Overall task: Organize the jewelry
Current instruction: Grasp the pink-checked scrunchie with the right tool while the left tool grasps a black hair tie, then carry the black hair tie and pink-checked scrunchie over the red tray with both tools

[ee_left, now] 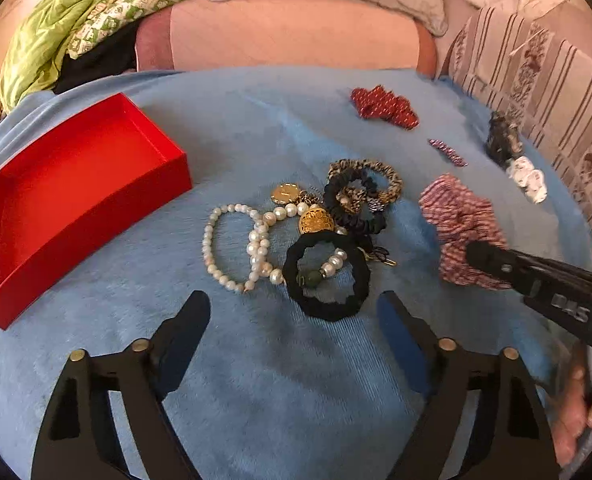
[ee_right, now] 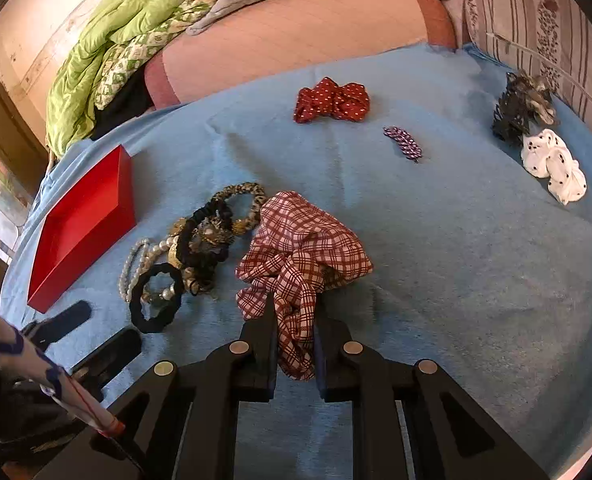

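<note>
A pile of jewelry lies on the blue cloth: pearl bracelets (ee_left: 236,248), gold pendants (ee_left: 315,220), a black hair tie (ee_left: 327,276) and leopard scrunchies (ee_left: 363,184). The pile also shows in the right wrist view (ee_right: 188,256). My left gripper (ee_left: 294,312) is open and empty just in front of the black hair tie. My right gripper (ee_right: 294,320) is shut on the red plaid scrunchie (ee_right: 303,248), right of the pile; it also shows in the left wrist view (ee_left: 479,256). An empty red box (ee_left: 76,200) sits at the left.
On the far side of the cloth lie a red dotted scrunchie (ee_right: 331,100), a small purple clip (ee_right: 403,144), a dark patterned scrunchie (ee_right: 519,104) and a white dotted one (ee_right: 551,168). A pink cushion (ee_left: 288,36) and green quilt (ee_left: 76,28) lie behind.
</note>
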